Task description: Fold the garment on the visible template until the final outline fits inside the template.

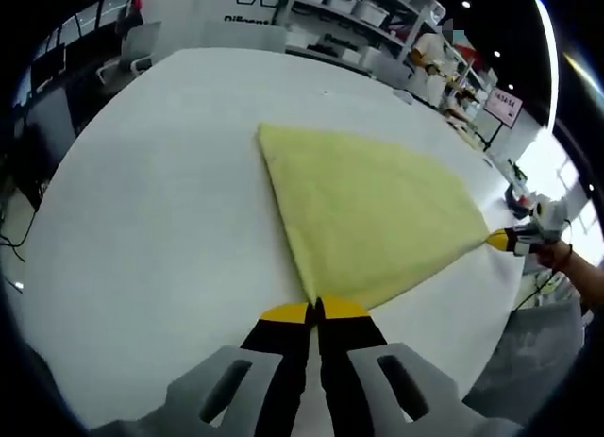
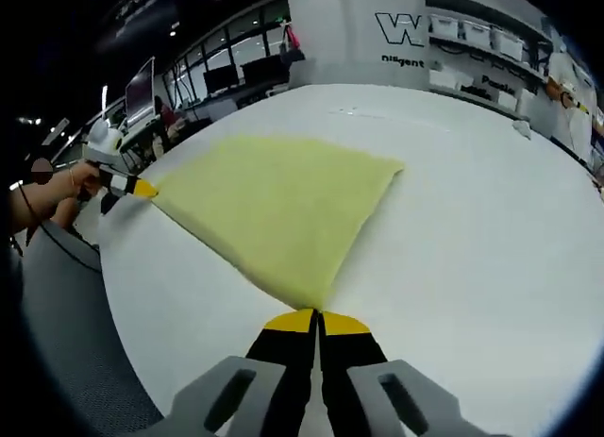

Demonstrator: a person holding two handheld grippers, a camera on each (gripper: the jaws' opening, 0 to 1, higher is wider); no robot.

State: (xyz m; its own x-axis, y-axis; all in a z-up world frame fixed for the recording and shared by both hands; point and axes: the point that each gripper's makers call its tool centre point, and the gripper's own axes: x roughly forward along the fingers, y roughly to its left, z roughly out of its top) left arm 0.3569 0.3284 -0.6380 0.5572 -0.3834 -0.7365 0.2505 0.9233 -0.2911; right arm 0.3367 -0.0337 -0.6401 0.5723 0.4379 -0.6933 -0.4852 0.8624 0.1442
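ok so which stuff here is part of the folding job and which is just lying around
Part of the job:
yellow garment
white table
left tongs, shut on a garment corner
right tongs, shut on another corner

Just lying about:
storage shelves
monitors

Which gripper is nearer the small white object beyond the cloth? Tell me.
Right, likely. Right gripper clamps a cloth corner facing the object; left gripper clamps the corner farther away.
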